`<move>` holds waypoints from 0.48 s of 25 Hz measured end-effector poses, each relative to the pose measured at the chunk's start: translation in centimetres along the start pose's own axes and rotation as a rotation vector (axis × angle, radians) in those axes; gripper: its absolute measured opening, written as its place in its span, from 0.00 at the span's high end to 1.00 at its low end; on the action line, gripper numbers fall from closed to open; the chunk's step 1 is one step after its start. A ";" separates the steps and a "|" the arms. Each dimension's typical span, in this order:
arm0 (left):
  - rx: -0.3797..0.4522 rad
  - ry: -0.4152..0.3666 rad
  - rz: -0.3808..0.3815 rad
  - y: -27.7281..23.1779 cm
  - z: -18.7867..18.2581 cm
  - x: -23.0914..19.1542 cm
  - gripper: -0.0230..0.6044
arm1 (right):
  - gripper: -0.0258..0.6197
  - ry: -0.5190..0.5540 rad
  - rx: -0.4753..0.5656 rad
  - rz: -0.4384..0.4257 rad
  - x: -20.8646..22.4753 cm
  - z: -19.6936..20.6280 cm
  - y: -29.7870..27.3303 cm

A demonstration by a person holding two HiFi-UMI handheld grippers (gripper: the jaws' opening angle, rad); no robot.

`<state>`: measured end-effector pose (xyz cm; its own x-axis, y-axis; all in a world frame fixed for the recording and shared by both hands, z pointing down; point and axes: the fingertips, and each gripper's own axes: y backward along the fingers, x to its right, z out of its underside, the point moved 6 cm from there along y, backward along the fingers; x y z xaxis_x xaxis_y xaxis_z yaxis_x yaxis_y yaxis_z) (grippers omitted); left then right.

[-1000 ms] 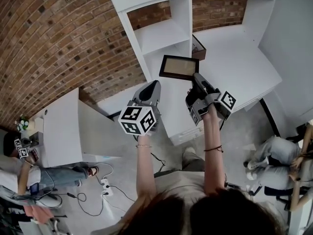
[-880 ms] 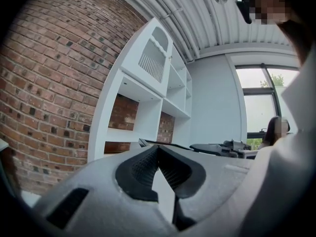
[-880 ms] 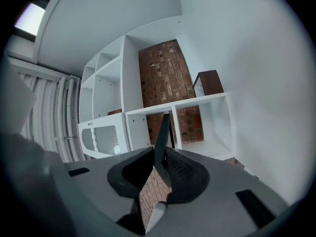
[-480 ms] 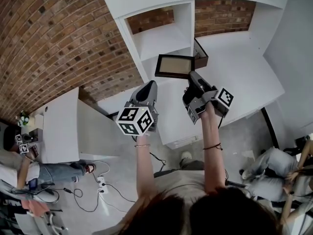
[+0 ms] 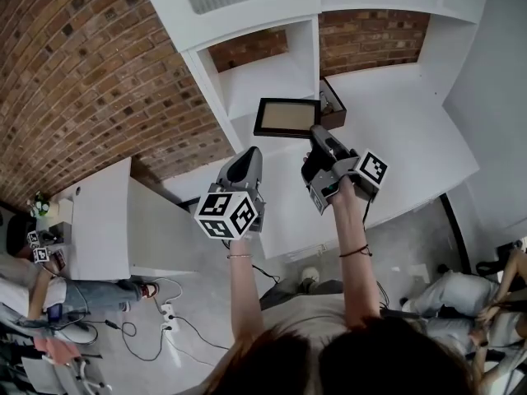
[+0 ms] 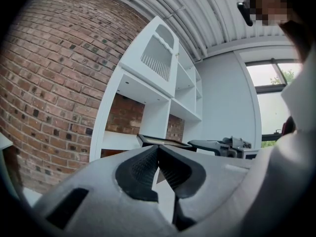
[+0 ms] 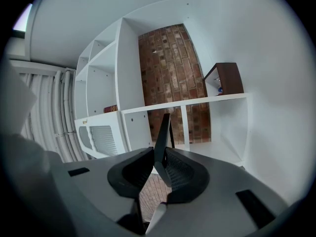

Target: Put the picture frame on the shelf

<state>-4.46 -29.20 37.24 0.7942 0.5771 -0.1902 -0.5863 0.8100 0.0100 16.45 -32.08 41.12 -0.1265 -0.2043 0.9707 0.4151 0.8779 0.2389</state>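
Note:
The picture frame [image 5: 286,117], dark-rimmed with a tan panel, hangs in front of the white shelf unit [image 5: 272,64], level with a lower compartment. My right gripper [image 5: 314,135] is shut on the frame's right edge. In the right gripper view the frame [image 7: 163,130] stands edge-on between the pads, with my right gripper [image 7: 159,151] clamped on it. To the left and lower, my left gripper [image 5: 251,151] is shut and holds nothing. In the left gripper view its tips meet [image 6: 158,147], and the frame [image 6: 163,141] shows just beyond them.
A dark brown box [image 5: 332,104] stands on the shelf beside the frame, also visible as a box [image 7: 224,78] in the right gripper view. A low white cabinet [image 5: 103,220] stands at the left by the brick wall [image 5: 90,72]. People sit on the floor at both sides; cables [image 5: 156,327] lie there.
The right gripper has carried the frame up and a little left, closer to the shelf compartments. The left gripper has stayed beside it, shut.

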 end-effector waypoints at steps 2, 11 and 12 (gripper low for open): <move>0.002 0.007 -0.012 -0.1 0.0 -0.1 0.95 | 0.84 0.008 -0.015 -0.012 -0.3 -0.1 -0.5; 0.016 0.007 -0.031 -0.7 -0.4 -1.2 0.95 | 0.84 -0.014 -0.035 -0.029 0.5 0.2 -2.0; 0.019 0.010 -0.028 -0.6 -0.5 -1.2 0.95 | 0.84 -0.010 -0.034 -0.032 0.3 0.2 -2.0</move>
<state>-5.11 -30.45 36.92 0.8088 0.5530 -0.2002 -0.5604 0.8279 0.0234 15.39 -33.75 40.92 -0.1493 -0.2272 0.9623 0.4414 0.8556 0.2705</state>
